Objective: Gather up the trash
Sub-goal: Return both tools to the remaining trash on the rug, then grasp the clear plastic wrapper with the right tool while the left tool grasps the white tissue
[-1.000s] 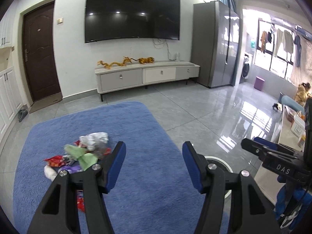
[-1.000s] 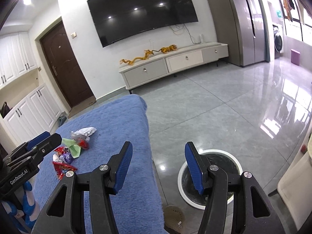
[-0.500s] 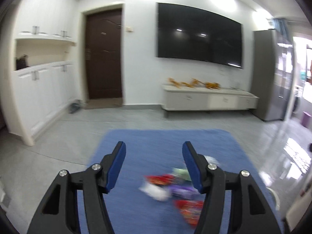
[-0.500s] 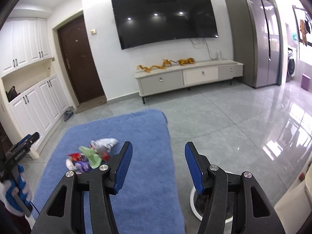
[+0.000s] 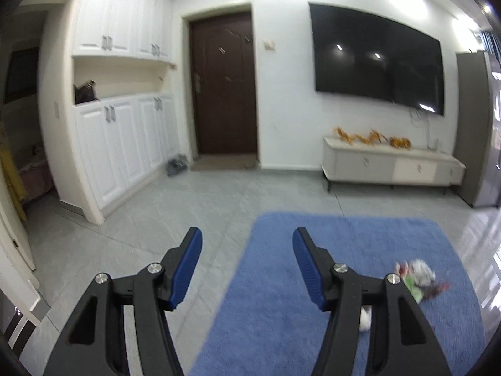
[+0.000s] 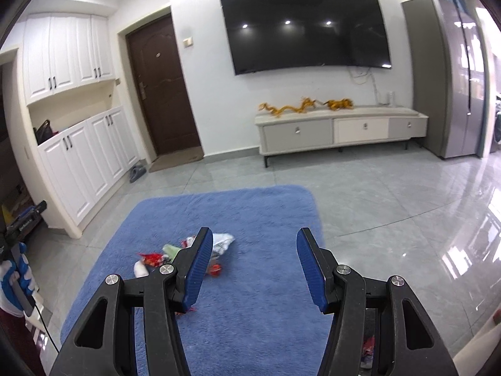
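Observation:
A small pile of crumpled wrappers (image 6: 188, 252), red, green, white and silvery, lies on a blue rug (image 6: 256, 210). In the right wrist view my right gripper (image 6: 254, 242) hangs open and empty above the rug, and its left finger hides part of the pile. In the left wrist view the pile (image 5: 416, 277) is blurred at the lower right, partly behind the right finger. My left gripper (image 5: 247, 241) stands open and empty over the rug's (image 5: 344, 250) left edge, aimed left of the pile. The left gripper (image 6: 22, 225) also shows at the right view's left edge, held by a gloved hand (image 6: 12, 279).
Glossy grey tiles (image 6: 391, 203) surround the rug. Along the far wall stand a low TV cabinet (image 6: 338, 130), a dark door (image 6: 159, 94) and a tall grey fridge (image 6: 451, 72). White cupboards (image 5: 125, 144) line the left side, with shoes (image 5: 177, 164) by them.
The left view has swung left, so the pile slid from left of the fingers to their right. The right view turned left and rose; the round bin left the frame. Both jaws kept their width.

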### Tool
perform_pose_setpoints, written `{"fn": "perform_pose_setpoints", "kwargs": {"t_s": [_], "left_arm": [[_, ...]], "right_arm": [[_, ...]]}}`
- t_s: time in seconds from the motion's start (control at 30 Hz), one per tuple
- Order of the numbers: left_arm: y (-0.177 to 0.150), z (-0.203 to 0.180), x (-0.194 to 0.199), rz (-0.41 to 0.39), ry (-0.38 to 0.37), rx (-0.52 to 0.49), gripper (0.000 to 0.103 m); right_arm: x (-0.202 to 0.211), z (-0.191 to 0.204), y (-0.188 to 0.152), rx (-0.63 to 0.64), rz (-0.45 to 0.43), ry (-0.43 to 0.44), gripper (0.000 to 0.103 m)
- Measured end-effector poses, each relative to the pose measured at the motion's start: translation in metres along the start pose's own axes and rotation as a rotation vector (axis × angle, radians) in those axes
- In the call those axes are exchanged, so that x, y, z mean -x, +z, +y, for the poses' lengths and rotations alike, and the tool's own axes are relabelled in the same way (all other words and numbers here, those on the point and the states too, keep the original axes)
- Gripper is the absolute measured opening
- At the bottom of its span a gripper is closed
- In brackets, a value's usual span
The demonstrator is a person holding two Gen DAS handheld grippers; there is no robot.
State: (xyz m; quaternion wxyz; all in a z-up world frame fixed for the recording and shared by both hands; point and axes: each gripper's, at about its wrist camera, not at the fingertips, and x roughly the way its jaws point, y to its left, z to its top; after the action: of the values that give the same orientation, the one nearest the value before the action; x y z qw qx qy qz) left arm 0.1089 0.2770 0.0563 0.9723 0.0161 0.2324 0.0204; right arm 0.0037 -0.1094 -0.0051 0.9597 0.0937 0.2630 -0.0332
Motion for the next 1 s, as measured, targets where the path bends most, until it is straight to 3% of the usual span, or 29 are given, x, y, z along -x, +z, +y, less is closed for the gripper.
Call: {"fn": "perform_pose_setpoints", "kwargs": {"t_s": [0.3,0.6,0.67,0.8,0.9,0.97,1.0], "left_arm": [[-0.059,-0.063,-0.055,0.203,-0.265,-0.030,0.059],[-0.097,-0.094,-0.108,0.383,-0.396,0.021,0.058],[-0.100,-0.095,-0.116,0.405,-0.411,0.047,0.058],[-0.105,-0.098,-0.127,0.434,-0.433,0.078,0.055],[-0.111,-0.103,-0.129,0.459,-0.454,0.080,0.042],[-0.113,-0.105,-0.126,0.458,-0.469,0.083,0.029],[-0.114,-0.106,-0.123,0.452,-0.471,0.086,0.028]], "right_arm": [[-0.086,0.040,-0.021,0.057,0.172,0.080,0.055],[-0.171,0.058,-0.036,0.053,0.297,0.142,0.054],[-0.187,0.062,-0.040,0.057,0.317,0.151,0.049],[-0.205,0.065,-0.048,0.061,0.346,0.169,0.030],[-0.205,0.061,-0.051,0.051,0.337,0.199,0.014],[-0.199,0.058,-0.052,0.052,0.324,0.209,0.009],[-0.197,0.057,-0.052,0.053,0.319,0.211,0.007]]}}
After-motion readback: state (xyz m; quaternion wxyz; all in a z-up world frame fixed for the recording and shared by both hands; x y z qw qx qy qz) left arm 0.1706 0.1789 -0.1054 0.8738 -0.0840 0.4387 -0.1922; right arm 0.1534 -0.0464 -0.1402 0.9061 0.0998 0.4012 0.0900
